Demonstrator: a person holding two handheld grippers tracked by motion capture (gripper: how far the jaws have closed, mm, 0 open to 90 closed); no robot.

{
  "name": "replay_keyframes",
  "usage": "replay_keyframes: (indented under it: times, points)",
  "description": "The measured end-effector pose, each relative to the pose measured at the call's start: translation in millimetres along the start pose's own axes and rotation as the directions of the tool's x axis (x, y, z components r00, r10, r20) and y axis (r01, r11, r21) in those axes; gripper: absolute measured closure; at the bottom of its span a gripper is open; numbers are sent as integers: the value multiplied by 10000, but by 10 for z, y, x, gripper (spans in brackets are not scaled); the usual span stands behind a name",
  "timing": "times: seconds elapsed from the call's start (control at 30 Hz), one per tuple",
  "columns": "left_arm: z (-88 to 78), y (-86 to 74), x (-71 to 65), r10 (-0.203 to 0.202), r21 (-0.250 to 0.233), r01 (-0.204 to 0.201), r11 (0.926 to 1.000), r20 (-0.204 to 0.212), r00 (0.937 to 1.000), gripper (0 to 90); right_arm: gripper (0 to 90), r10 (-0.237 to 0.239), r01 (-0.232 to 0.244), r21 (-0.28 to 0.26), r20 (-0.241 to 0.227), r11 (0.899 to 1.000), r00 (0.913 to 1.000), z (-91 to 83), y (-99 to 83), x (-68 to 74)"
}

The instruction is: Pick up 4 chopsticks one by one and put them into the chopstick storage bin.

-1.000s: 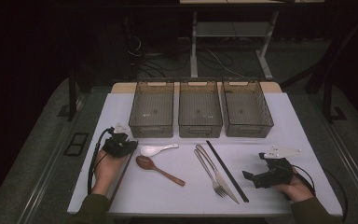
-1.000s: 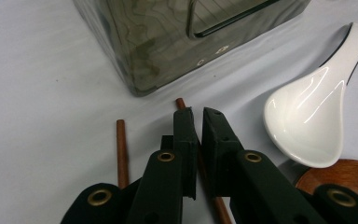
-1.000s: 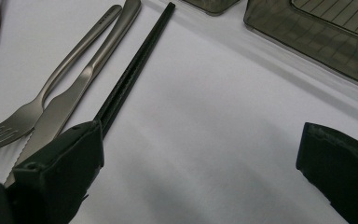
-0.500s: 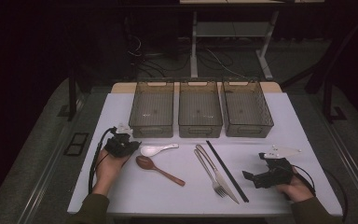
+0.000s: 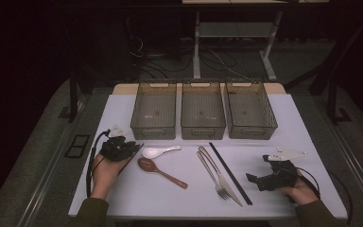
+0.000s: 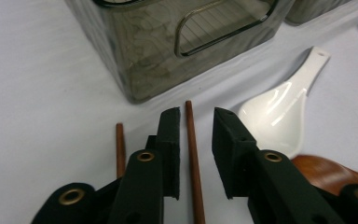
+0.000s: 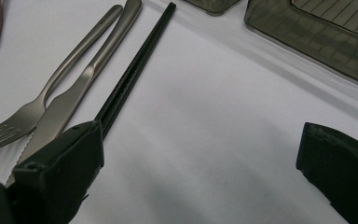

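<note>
Left gripper (image 6: pixel 196 135): jaws just opening, slightly apart, astride one brown chopstick (image 6: pixel 193 163); second chopstick (image 6: pixel 120 149) outside left jaw.

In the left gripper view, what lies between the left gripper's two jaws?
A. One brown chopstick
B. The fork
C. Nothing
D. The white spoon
A: one brown chopstick runs up between the jaws of the left gripper with a gap on each side, while a second chopstick lies outside them and the white spoon sits off to the side.
</note>
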State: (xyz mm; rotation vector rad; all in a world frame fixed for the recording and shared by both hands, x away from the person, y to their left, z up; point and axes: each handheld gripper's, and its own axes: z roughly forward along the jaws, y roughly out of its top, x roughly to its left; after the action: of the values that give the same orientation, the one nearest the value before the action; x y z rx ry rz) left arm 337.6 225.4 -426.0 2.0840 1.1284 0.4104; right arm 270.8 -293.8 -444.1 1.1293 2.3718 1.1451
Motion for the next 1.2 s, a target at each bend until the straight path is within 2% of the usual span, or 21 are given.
replay_keyframes:
  times: [0.03, 0.1, 0.2, 0.33, 0.47, 0.5, 0.6, 0.7, 0.8, 1.2]
  points:
    - [-42, -22, -10, -142, -26, 142, 9999, 42, 9999, 690, 7, 3, -3, -17, 5, 10000, 10000, -2, 0, 0]
    - [-130, -77, -22, -178, -179, 180, 9997, 111, 9998, 669, 6, 10, -10, -32, 11, 10000, 10000, -3, -1, -3]
    - [-252, -163, -37, -397, -335, 404, 9986, 229, 9989, 668, 6, 17, -17, -33, 9, 10000, 10000, -2, -1, -3]
    - [-363, -298, -112, -283, -278, 292, 9992, 314, 9991, 683, 6, 7, -7, -44, 9, 10000, 10000, -2, 0, -2]
    - [-462, -436, -166, -128, -197, 129, 9997, 63, 9999, 693, 6, 18, -18, -71, 29, 10000, 10000, -5, 1, -1]
    - [-487, -471, -175, -217, -235, 218, 9995, 69, 9997, 696, 6, 19, -19, -71, 30, 10000, 10000, -7, 1, -1]
    - [-552, -565, -182, -111, -208, 110, 9997, -21, 9999, 713, 6, 16, -16, -75, 48, 10000, 10000, -8, 1, 3]
    - [-571, -637, -175, -233, -167, 233, 9996, -50, 9997, 729, 7, -41, 42, -119, 66, 9999, 10000, -8, 1, 2]
    - [-555, -687, -155, -260, 120, 261, 9996, -74, 9996, 750, 6, 42, -44, -351, -49, 9994, 10000, -13, 12, -11]
    - [-539, -702, -138, -203, 357, 218, 9991, -413, 9989, 771, 6, 38, -37, -298, 21, 9995, 10000, -4, 10, 2]
